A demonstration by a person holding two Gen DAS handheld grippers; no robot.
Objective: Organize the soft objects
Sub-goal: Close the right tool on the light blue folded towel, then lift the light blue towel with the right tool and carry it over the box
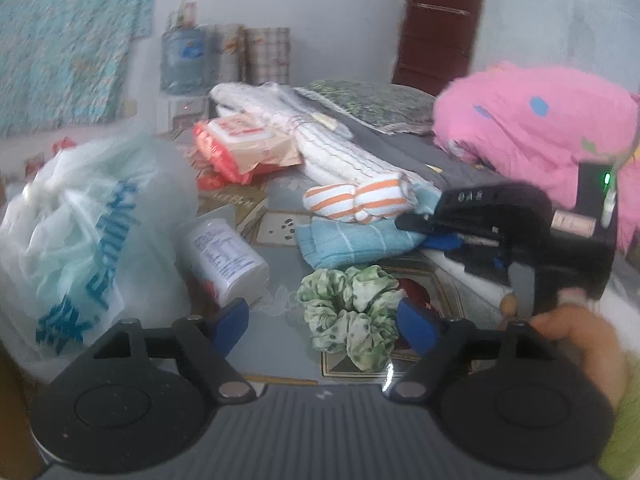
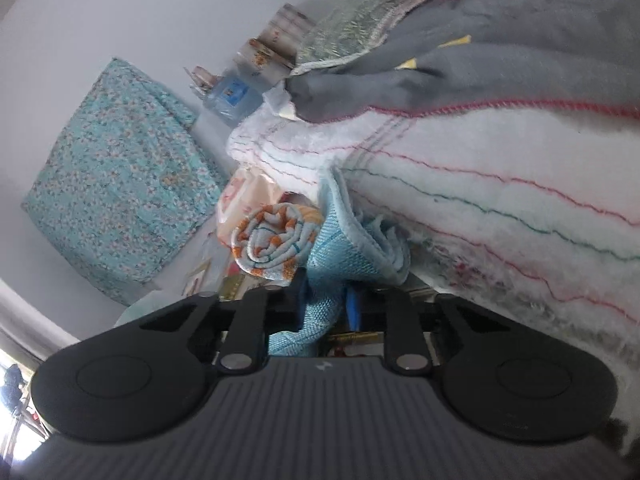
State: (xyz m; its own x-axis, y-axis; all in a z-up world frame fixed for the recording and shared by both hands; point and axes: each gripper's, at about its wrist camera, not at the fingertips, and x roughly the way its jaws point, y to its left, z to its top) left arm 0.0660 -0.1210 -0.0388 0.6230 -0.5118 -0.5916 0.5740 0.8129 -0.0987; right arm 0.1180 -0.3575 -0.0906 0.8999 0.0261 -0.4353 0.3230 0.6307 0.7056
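Note:
A green-and-white scrunchie (image 1: 352,316) lies on the patterned surface between the blue pads of my left gripper (image 1: 324,322), which stands open around it; the scrunchie sits close to the right pad. Just beyond, a folded light blue towel (image 1: 352,242) lies under a rolled orange-striped cloth (image 1: 356,198). My right gripper (image 1: 432,236) reaches in from the right onto that towel's edge. In the right wrist view, the right gripper (image 2: 326,300) is shut on the light blue towel (image 2: 340,248), with the orange-striped roll (image 2: 272,240) just past it.
A white towel with coloured lines (image 1: 328,148), a grey blanket (image 1: 420,152) and a pink blanket (image 1: 540,132) are heaped behind. A plastic bag (image 1: 80,232), a white bottle (image 1: 228,256) and an orange packet (image 1: 244,144) lie to the left. A hand (image 1: 576,344) holds the right gripper.

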